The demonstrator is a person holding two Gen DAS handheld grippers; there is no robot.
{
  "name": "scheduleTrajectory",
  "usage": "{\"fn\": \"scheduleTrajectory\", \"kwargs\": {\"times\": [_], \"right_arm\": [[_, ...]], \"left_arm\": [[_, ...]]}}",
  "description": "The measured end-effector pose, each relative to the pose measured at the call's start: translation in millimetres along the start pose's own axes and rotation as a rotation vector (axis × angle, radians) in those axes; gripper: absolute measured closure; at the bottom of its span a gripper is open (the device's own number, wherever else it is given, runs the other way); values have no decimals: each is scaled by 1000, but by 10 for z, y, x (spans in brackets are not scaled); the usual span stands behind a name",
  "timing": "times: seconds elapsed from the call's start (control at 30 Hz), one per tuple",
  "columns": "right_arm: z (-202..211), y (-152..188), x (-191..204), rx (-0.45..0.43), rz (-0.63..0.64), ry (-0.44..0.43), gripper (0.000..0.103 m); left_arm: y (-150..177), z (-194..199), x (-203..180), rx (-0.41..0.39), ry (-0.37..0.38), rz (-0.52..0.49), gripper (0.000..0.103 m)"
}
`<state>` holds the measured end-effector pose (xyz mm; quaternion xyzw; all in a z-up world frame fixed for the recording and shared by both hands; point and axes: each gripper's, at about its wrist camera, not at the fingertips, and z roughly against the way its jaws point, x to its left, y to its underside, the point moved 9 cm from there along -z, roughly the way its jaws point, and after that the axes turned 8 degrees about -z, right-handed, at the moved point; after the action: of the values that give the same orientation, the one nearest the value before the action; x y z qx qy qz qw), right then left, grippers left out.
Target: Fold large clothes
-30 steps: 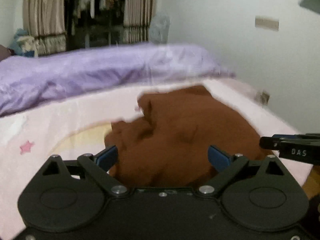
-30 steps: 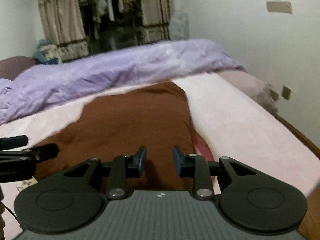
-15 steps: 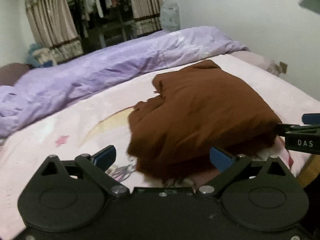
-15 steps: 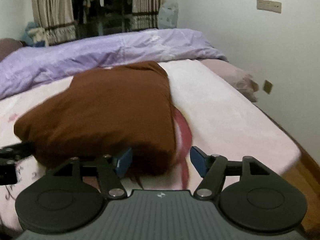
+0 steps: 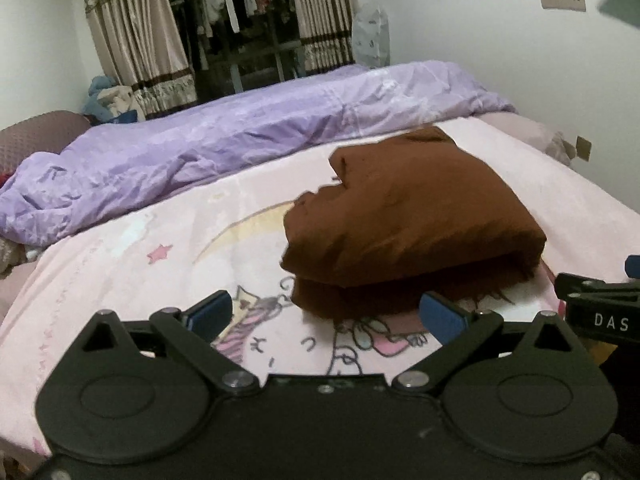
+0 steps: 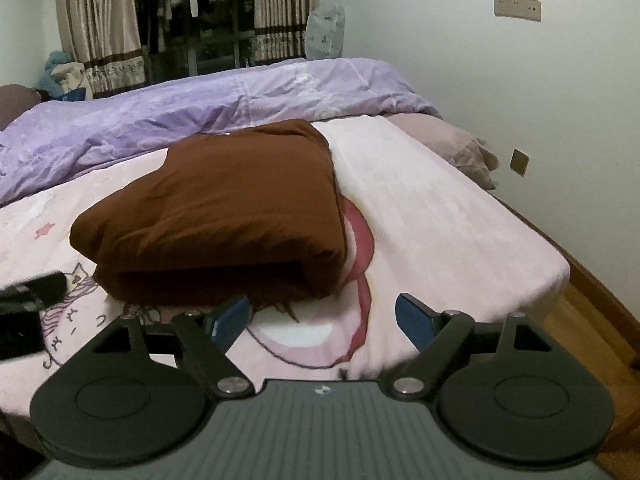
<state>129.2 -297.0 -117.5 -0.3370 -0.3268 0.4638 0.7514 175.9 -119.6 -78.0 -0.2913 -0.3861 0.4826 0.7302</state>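
The brown garment lies folded into a thick bundle on the pink cartoon-print blanket, two stacked layers showing along its near edge, the upper one overhanging the lower. In the left wrist view, the left gripper hangs just short of that near edge with its jaws spread wide, blue pads apart and nothing between them (only printed blanket shows in the gap). The right pad sits close to the bundle's lower front edge; whether it touches, I cannot tell.

Over to the right wrist view: the right gripper is also spread open and empty, its left blue pad just beside the frayed lower hem of the brown garment, the other pad over bare blanket. The bundle sits toward the near right part of the pink cartoon-print blanket, well clear of the bed's right edge.

Behind it a rumpled purple duvet stretches across the bed. Beyond that, striped curtains frame a dark opening with hanging clothes. A wall plate sits on the white wall, and wooden floor shows past the bed corner.
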Motion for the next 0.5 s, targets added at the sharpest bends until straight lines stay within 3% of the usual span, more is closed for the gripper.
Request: {"fn": "scheduleTrajectory", "kwargs": {"times": [0.27,0.5], "right_arm": [[31,82,32,6,13,-1,6],[61,66,21,1,10,-4,6]], "left_arm": [[91,-87,-74,38,16,2,0],[65,-16,-86,22,28,8,0]]}}
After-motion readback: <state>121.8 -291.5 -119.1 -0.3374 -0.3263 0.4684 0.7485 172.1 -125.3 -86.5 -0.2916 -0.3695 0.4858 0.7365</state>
